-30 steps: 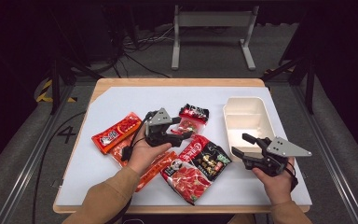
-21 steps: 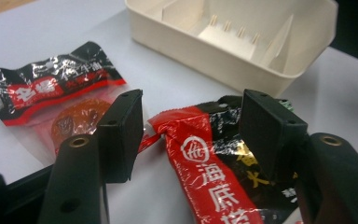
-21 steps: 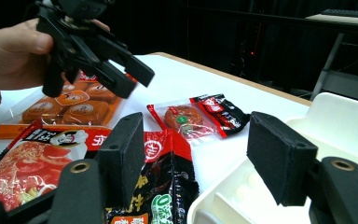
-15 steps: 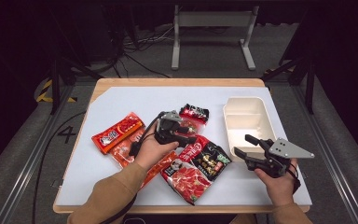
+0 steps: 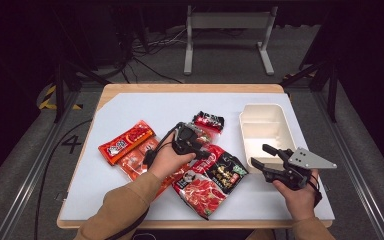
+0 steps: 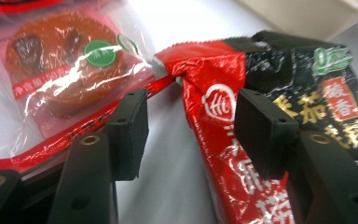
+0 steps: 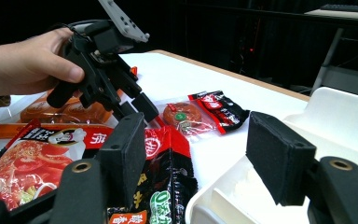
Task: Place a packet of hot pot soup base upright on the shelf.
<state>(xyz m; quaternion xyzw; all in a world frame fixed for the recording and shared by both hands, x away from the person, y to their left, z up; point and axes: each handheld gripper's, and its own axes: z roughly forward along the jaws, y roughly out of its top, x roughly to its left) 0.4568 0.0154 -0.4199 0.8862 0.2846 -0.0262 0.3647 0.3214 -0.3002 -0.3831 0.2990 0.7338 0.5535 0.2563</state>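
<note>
Now, our left gripper: jaws just closing, apart around red-black packet corner
Our right gripper: jaws apart, empty, tray at twelve o'clock

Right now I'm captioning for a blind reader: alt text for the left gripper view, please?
Open black tongs straddle the crimped top corner of a red-and-black seasoning packet, not yet pinching it. A clear sauce pouch lies left, a white tray behind.

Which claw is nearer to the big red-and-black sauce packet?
Left. The left claw straddles the top corner of the red-and-black sauce packet, jaws closing around it. The right claw hovers off its right side, by the cream tray.
</note>
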